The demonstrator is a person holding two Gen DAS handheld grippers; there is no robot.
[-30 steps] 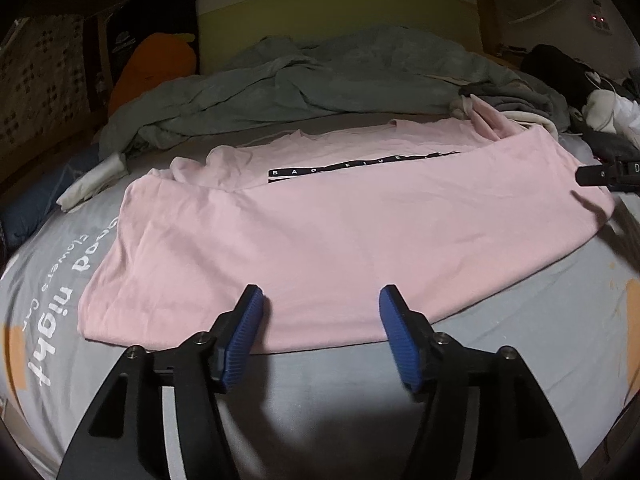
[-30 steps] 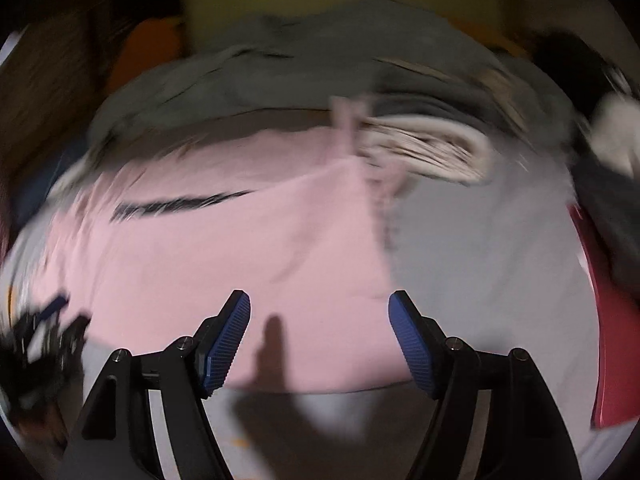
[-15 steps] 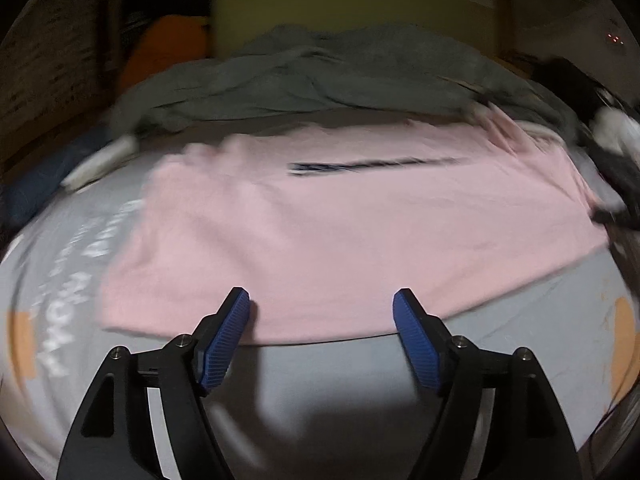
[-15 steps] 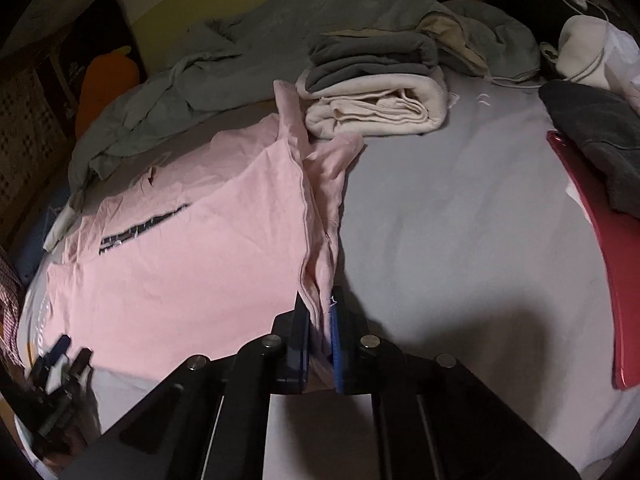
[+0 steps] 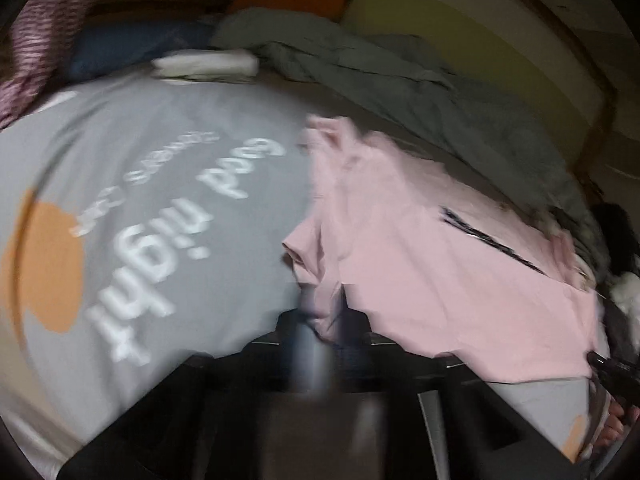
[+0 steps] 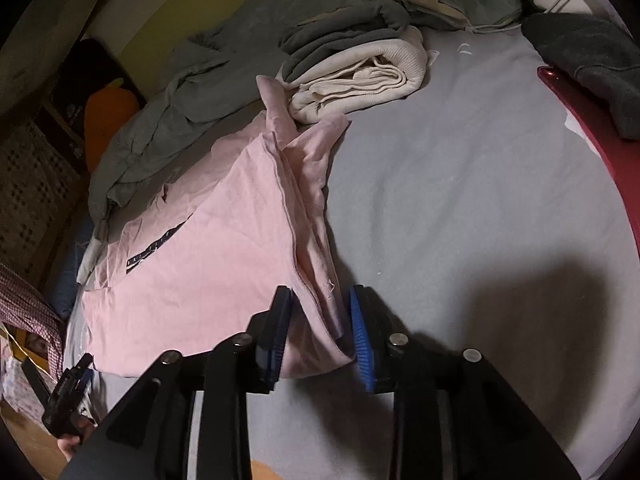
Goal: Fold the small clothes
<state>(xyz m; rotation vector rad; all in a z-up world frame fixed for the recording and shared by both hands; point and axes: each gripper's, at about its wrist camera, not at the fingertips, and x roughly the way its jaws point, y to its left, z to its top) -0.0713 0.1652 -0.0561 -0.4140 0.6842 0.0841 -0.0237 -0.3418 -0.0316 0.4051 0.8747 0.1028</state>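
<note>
A pink T-shirt with a black print strip lies spread on the grey bed sheet. In the blurred left wrist view my left gripper is at the shirt's left edge; its jaws are closing, with a bunch of pink fabric pinched between them. In the right wrist view the same shirt runs off to the left. My right gripper is shut on a thick fold of its near right corner, which fills the gap between the blue pads. The left gripper also shows small at the lower left.
A rumpled grey blanket lies behind the shirt. Folded cream and grey clothes sit by the shirt's far right sleeve. A dark garment rests on a red object at the right. A white folded cloth lies far left.
My left gripper swung from the shirt's front hem to its left edge, rolled, and closed on the fabric. My right gripper went from open to gripping the right corner.
</note>
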